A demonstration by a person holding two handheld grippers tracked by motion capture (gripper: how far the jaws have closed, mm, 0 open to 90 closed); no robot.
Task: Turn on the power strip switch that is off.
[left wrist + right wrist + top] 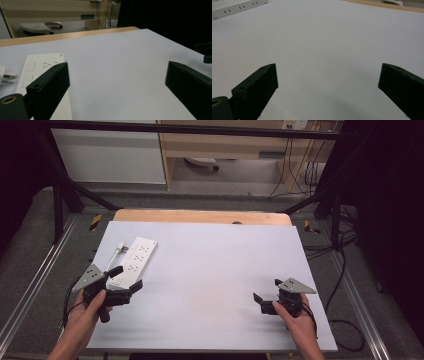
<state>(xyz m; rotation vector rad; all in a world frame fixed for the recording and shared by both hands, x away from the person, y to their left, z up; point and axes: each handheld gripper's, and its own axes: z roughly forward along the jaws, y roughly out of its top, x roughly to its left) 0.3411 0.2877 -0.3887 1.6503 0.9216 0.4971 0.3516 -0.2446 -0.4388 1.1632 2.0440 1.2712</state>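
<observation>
A white power strip [134, 260] lies at the left of the pale table [210, 270], with a white plug [120, 248] resting beside its far left end. My left gripper [127, 277] stands open at the strip's near end, one jaw over it. In the left gripper view the power strip [42, 72] runs behind the left jaw and the plug [3, 75] sits at the left edge. My right gripper [267, 291] is open at the near right of the table, nothing between its jaws. The right gripper view shows the power strip [234, 6] far off at top left.
A wooden strip [200, 216] borders the table's far edge. Black frame legs [60, 195] stand at both far corners, and cables [340, 270] trail on the floor to the right. A cabinet and shelving [225, 150] stand beyond.
</observation>
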